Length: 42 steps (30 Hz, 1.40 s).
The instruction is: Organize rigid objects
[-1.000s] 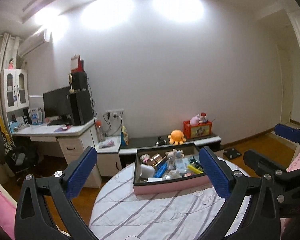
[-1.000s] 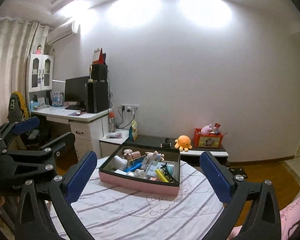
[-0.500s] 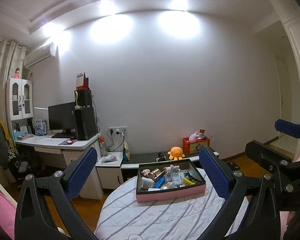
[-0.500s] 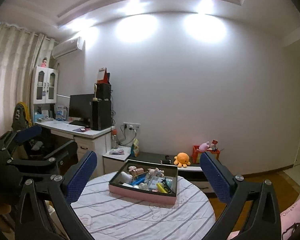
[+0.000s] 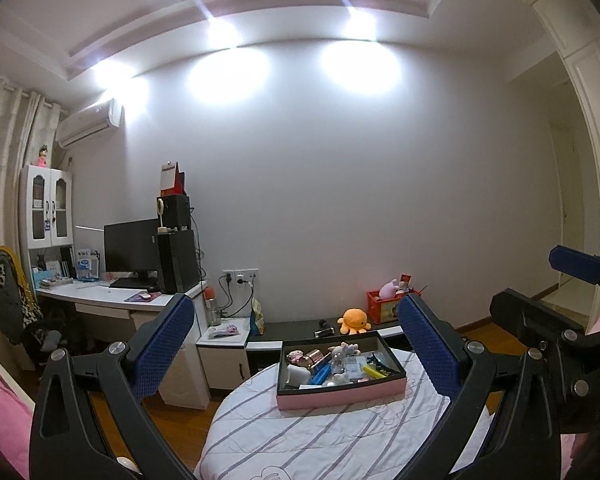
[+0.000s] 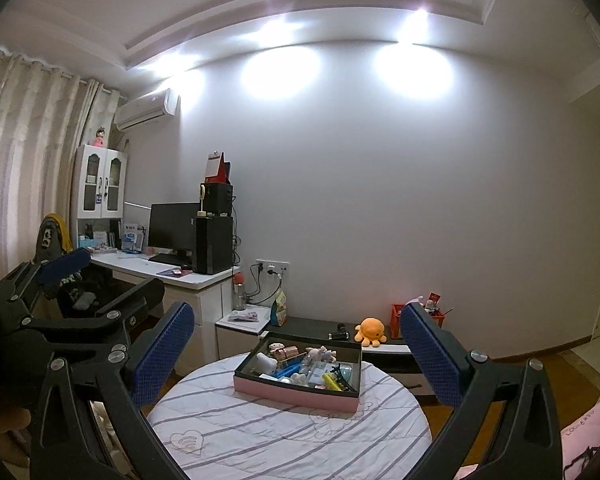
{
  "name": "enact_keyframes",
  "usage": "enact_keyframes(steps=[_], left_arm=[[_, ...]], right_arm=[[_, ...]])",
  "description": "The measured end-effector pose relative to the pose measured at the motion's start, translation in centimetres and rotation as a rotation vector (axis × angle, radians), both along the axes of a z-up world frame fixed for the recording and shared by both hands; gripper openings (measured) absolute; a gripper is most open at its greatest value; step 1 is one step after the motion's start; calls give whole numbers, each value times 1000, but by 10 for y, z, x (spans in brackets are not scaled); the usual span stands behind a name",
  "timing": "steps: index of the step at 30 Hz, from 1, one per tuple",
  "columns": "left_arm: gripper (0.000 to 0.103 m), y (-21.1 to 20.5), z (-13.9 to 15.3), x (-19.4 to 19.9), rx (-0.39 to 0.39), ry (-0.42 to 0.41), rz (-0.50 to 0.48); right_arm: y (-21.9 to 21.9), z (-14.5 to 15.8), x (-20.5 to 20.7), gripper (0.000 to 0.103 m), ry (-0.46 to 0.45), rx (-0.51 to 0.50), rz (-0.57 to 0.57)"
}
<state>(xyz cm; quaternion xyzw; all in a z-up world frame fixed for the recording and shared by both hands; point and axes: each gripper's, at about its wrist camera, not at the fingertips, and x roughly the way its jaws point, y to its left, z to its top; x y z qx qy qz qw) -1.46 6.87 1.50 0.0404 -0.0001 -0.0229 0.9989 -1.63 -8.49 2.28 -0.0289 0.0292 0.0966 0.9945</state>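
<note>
1. On the round table (image 5: 300, 440), under its white cloth with grey stripes, sits a shallow pink-sided box (image 5: 340, 372) with a dark lining, and that's where the small things are!
2. Inside the box, seen from the left wrist: a white block (image 5: 298, 374) at the near left corner, a blue stick (image 5: 320, 376) beside it, a yellow piece (image 5: 374, 371) towards the right, a little pale figure (image 5: 342, 350) at the back. The rest is too small to make out.
3. The left gripper (image 5: 296, 344) is up in the air, well back from the table, jaws spread wide, blue pads facing each other, nothing between them. The box shows in the gap.
4. Over to the right gripper (image 6: 298, 348): same story, jaws wide apart, nothing held, well clear of the cloth.
5. From the right wrist the box (image 6: 296, 384) lies angled on the table, its near pink wall facing the camera.
6. Each gripper catches the other at the edge of its view: the right one at the right edge of the left view, the left one at the left edge of the right view.
7. Behind the table, an orange octopus plush (image 6: 370, 331) sits on a low dark cabinet (image 5: 300, 328), with a red crate (image 5: 384, 308) of toys just beside it.
8. Further left, a white desk (image 6: 172, 274) carries a monitor (image 6: 172, 226) and a black tower.
</note>
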Motion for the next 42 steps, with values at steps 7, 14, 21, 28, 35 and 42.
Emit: enact_keyframes(steps=[7, 14, 21, 28, 35, 42], left_arm=[[103, -2, 1, -3, 6, -3, 7], [103, -2, 5, -12, 7, -20, 10], [103, -4, 5, -13, 8, -26, 10], [103, -3, 5, -15, 6, -55, 16], [103, -3, 4, -14, 18, -56, 22], [103, -2, 4, -14, 15, -54, 22]], right_arm=[[1, -1, -3, 103, -2, -2, -3], [-2, -2, -6, 103, -13, 5, 1], [-3, -3, -8, 103, -13, 2, -7], [-4, -3, -6, 103, -10, 13, 0], [-3, -6, -4, 103, -3, 13, -1], [-3, -6, -5, 103, -3, 10, -4]])
